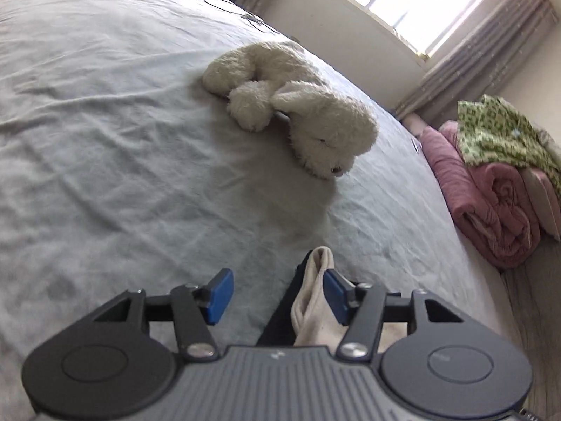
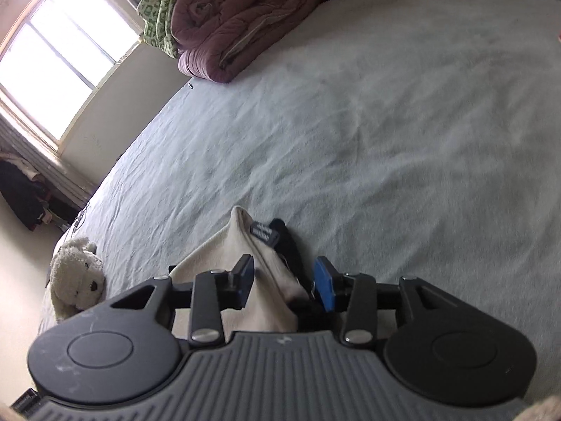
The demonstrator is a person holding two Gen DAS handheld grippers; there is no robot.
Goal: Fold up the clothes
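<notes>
Two grippers, left gripper and right gripper, both spread around cream-and-black garment above bed sheet; better pinched firmly, kept level.

A pale blue-grey wrinkled bedsheet is seen throughout. A cream-white fluffy plush dog is shown far left, a dusty pink rolled quilt and green-patterned cloth far right. A cream-and-black garment is met by blue pads.
</notes>
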